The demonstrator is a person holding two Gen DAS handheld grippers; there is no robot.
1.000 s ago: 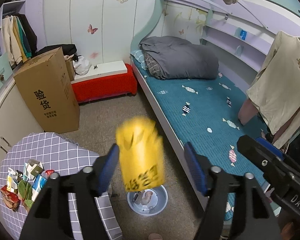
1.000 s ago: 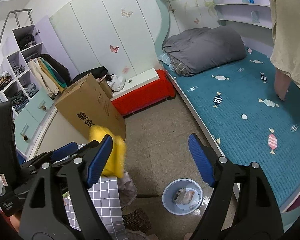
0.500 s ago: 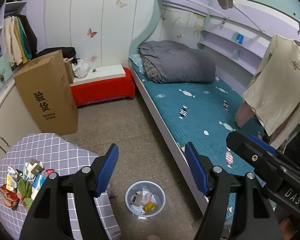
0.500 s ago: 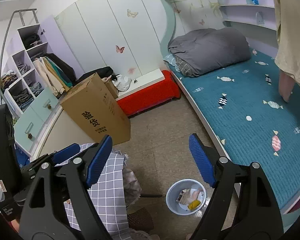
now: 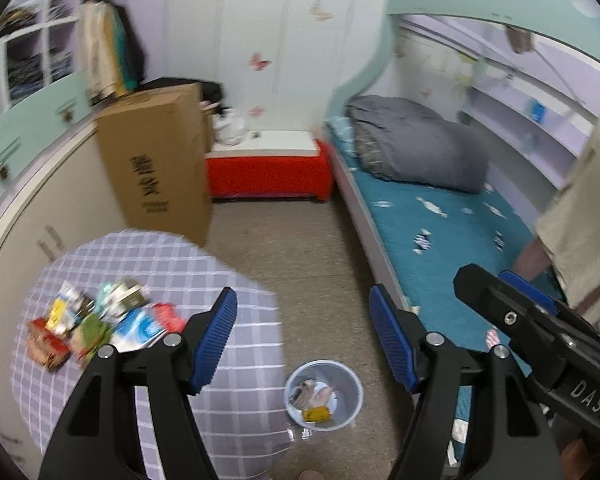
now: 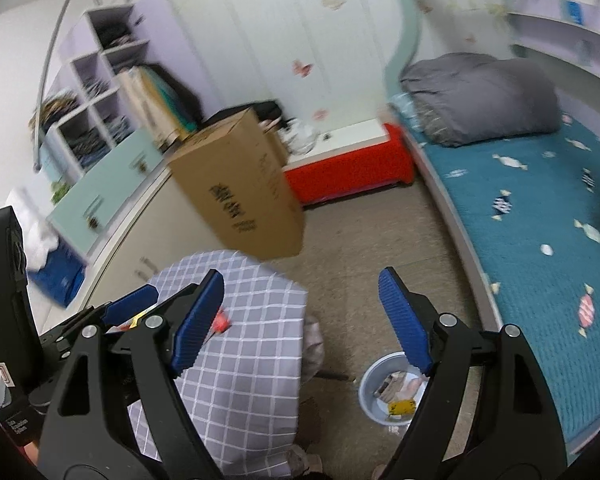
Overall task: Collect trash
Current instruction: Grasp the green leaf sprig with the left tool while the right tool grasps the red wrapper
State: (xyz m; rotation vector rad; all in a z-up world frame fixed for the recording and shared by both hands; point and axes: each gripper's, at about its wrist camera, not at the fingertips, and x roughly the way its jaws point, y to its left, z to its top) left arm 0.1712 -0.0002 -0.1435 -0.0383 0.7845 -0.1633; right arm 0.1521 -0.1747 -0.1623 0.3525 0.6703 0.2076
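A pile of wrappers and packets (image 5: 96,326) lies on the round table with a checked grey cloth (image 5: 220,400). A small light-blue bin (image 5: 352,386) stands on the floor beside the table and holds a yellow packet (image 5: 317,414) and other scraps. My left gripper (image 5: 303,334) is open and empty, above the table's right edge and the bin. My right gripper (image 6: 302,316) is open and empty too, over the table edge (image 6: 260,344); the bin (image 6: 366,380) shows at its lower right. A red wrapper (image 6: 221,323) peeks beside its left finger.
A tall cardboard box (image 5: 156,164) stands behind the table against a cabinet. A red bench (image 5: 266,172) is at the back wall. A bed with a teal cover (image 5: 440,232) and a grey duvet runs along the right. Bare floor lies between table and bed.
The yellow packet dropped from between my left gripper's fingers into the bin. Both grippers then swung left, bringing the table and its pile more into view.
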